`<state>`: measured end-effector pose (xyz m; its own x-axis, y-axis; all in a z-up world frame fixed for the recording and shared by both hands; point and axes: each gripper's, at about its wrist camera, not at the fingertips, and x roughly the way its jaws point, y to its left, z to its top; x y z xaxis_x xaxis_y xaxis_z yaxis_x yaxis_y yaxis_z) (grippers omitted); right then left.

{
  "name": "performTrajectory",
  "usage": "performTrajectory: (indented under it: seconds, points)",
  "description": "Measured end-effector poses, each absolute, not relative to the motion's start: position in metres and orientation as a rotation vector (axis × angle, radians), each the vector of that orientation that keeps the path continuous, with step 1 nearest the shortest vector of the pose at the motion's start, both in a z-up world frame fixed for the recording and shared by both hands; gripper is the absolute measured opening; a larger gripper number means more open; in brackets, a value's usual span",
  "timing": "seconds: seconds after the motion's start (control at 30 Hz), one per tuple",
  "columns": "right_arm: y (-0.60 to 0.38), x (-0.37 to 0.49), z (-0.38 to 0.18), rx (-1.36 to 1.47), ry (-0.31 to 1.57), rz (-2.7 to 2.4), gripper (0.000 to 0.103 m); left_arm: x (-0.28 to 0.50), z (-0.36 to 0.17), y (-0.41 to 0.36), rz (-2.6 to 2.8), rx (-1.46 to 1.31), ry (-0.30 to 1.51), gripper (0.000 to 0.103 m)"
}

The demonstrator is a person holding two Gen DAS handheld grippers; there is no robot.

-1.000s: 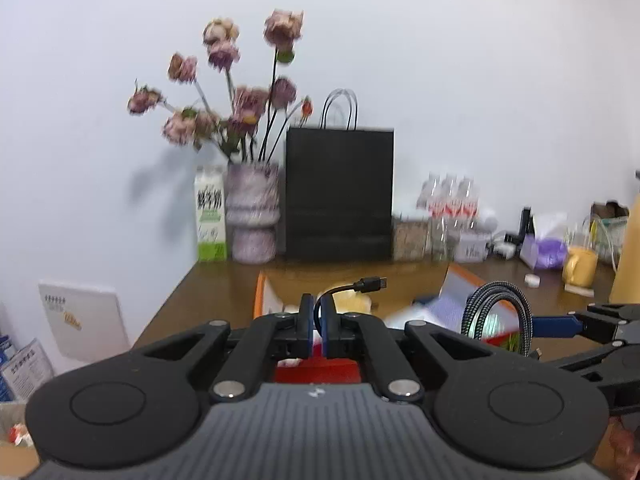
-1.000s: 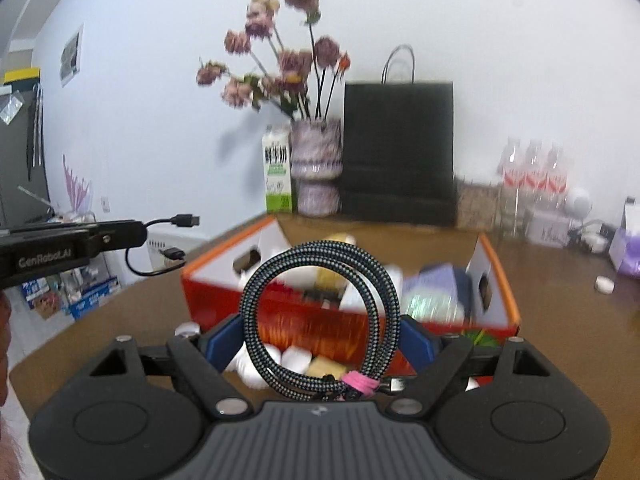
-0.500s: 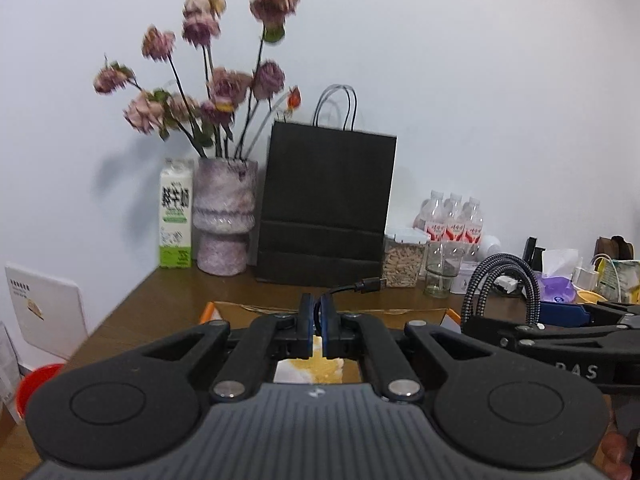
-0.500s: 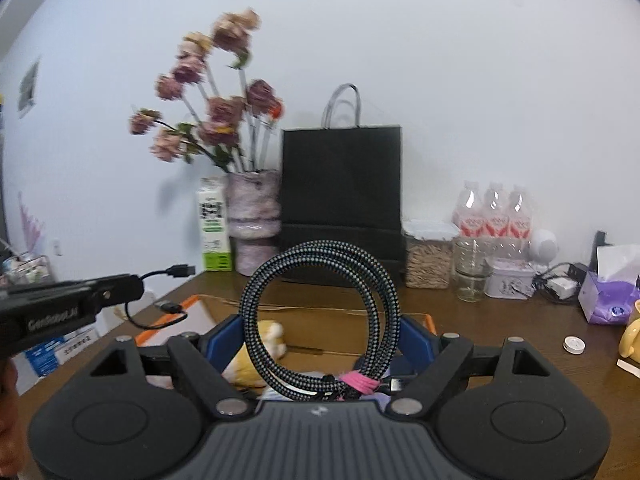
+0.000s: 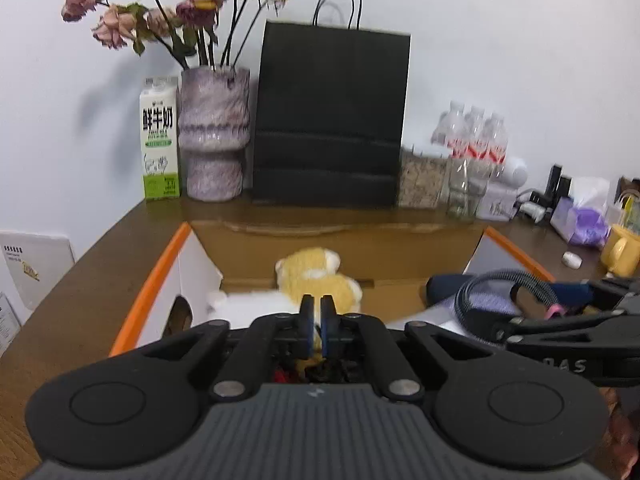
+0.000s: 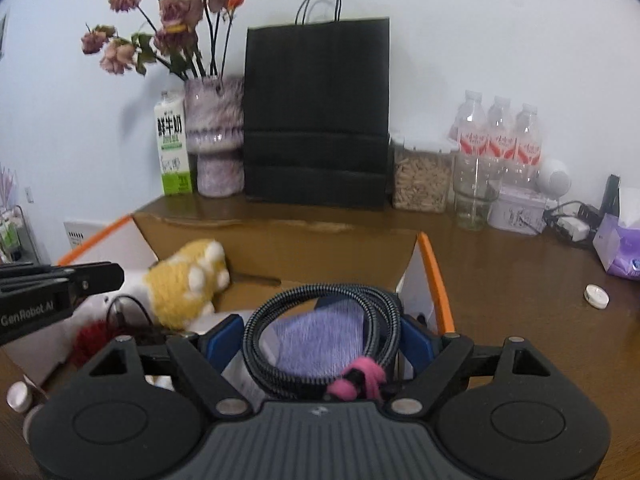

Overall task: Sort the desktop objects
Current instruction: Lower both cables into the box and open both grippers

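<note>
Tools (image 5: 314, 322) now lower, over box (image 5: 160, 264).

left wrist: low over tabletop (image 5: 100, 280), faces back wall, close above open box (image 5: 168, 264) | right wrist: same heading, beside it | shared: box, black bag (image 6: 316, 120), flower vase (image 6: 216, 136)

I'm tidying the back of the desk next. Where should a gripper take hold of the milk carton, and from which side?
Grip the milk carton at its gabled top, coming down from above. It stands upright with the vase close against its right side and the wall behind, so a pinch around the body likely lacks room.
</note>
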<state>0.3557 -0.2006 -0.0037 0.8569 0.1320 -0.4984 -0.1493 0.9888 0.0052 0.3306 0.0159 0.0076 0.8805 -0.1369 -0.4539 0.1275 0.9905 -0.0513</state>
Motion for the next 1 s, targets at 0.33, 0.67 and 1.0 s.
performTrajectory:
  seconds: [0.33, 0.67, 1.0]
  points:
    - [-0.212, 0.34, 0.004, 0.043, 0.463, 0.151, 0.1, 0.308, 0.014, 0.009, -0.015, 0.084, 0.341, 0.103]
    - [-0.215, 0.325, 0.015, 0.036, 0.398, 0.139, 0.1, 0.304, 0.021, 0.01, -0.018, 0.071, 0.324, 0.103]
    - [-0.225, 0.28, 0.037, 0.015, 0.336, 0.104, 0.1, 0.272, 0.038, 0.037, -0.014, 0.004, 0.307, 0.103]
